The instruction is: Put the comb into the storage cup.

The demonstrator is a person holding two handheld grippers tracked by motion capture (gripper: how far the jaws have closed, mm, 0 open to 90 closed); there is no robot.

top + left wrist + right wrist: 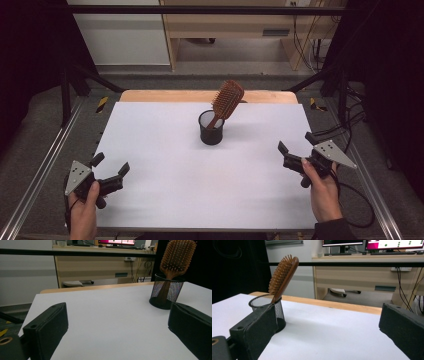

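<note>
A wooden paddle hairbrush (226,100) stands handle-down in a black mesh cup (211,129) at the far middle of the white table (165,185), its head leaning to the right. My left gripper (110,167) rests at the near left corner, open and empty. At the right edge my right gripper (296,143) is open too, with nothing between its jaws. From the left gripper view the hairbrush (177,258) and cup (166,291) are ahead on the right. The right gripper view has the hairbrush (283,275) and cup (267,305) ahead on the left, behind the left jaw.
A wooden strip (165,96) borders the table's far edge. Metal rails (40,175) run along both sides, with black frame struts (320,75) at the far corners. Cables (357,200) trail on the floor at right. A desk with monitors (372,243) stands beyond.
</note>
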